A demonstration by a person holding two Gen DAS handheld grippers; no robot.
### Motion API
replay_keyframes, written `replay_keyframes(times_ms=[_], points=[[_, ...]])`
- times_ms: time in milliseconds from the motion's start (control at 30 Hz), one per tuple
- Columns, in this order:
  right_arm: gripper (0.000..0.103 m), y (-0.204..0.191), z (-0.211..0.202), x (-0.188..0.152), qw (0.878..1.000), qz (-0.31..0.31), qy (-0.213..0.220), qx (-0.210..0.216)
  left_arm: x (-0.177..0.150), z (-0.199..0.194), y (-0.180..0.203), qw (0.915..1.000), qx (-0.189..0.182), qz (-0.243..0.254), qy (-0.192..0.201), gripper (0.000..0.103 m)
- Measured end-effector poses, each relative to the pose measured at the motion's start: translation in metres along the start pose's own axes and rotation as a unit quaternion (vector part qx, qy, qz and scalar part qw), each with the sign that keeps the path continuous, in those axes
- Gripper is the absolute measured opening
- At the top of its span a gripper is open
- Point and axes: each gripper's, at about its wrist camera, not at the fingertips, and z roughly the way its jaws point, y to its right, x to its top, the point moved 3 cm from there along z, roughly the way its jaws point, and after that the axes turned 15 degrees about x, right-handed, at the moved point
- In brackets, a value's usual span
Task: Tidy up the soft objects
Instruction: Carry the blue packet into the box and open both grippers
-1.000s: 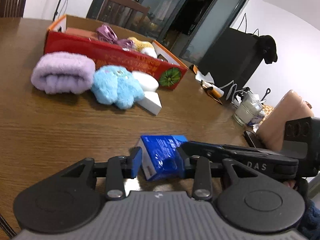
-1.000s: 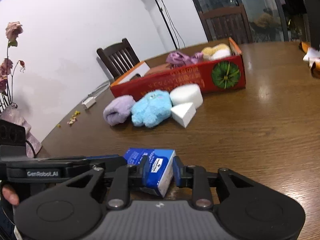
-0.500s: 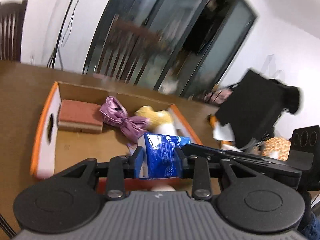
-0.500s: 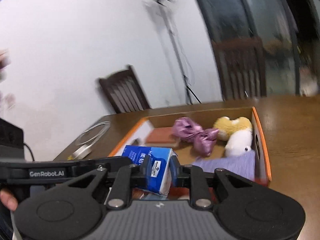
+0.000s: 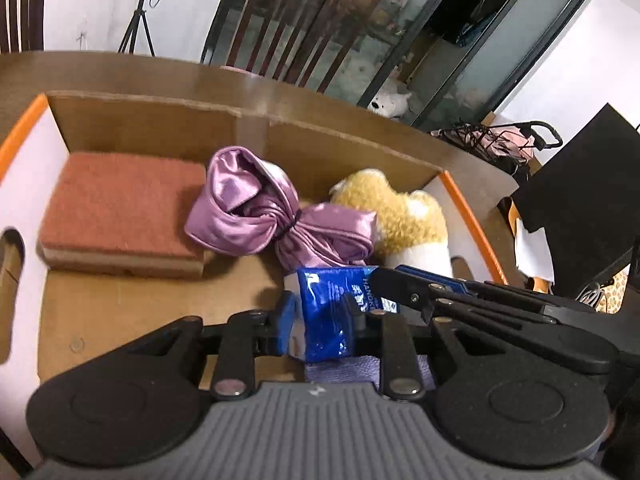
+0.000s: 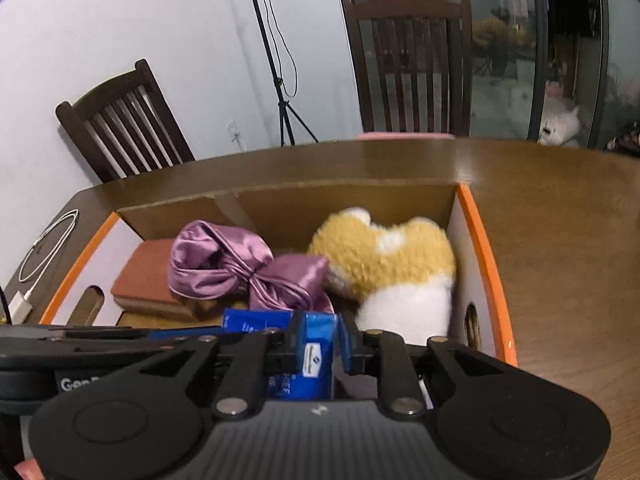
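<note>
A: Setting. A brown wooden table (image 6: pixel 560 240) is standing in a white-walled room, with dark slatted wooden chairs (image 6: pixel 120 128) at its far edge, a black tripod stand (image 6: pixel 276 60) and dark glass doors (image 5: pixel 440 40) behind. An open cardboard box with an orange rim (image 5: pixel 152 128) is lying on it.

B: Contents?

A: A flat brick-red sponge block (image 5: pixel 120 208), a knotted purple satin cloth (image 5: pixel 272 220) and a yellow-and-white plush toy (image 6: pixel 392 268) are resting inside. A white cable (image 6: pixel 44 248) is lying left of the box.

B: Writing?

A: "HANDKE…" is showing on the soft blue plastic tissue packet (image 5: pixel 324 312); "Gen" is partly showing on the other tool's arm in the right wrist view.

B: Grippers?

A: The left gripper (image 5: pixel 318 320) and right gripper (image 6: pixel 318 344) are both pinching the packet, each at one end, holding it over the box's near part. Both sets of jaws are narrow and closing, pads pressing the packet.

B: Change?

A: A second ago the packet was being held low over bare tabletop, the box well beyond; now the box interior is filling both views.
</note>
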Motion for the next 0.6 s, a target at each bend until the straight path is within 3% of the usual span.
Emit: replay_keyframes(times_ms=[200, 333, 433, 600], points=[[0.013, -0.006, 0.009, -0.007, 0.999, -0.040, -0.012, -0.029, 0.002, 0.003, 0.000, 1.0000, 0.006, -0.001, -0.008, 0.025], [0.014, -0.004, 0.007, -0.008, 0.999, -0.047, -0.004, -0.026, 0.005, -0.003, -0.001, 0.9997, 0.018, -0.004, -0.014, 0.038], [0.019, -0.007, -0.009, -0.010, 0.998, -0.049, -0.001, -0.027, 0.006, -0.037, -0.004, 0.9994, 0.016, 0.013, 0.027, 0.048], [0.029, -0.027, -0.070, -0.002, 0.996, -0.074, 0.042, -0.026, 0.014, -0.114, -0.019, 0.9933, 0.044, 0.042, 0.098, 0.049]])
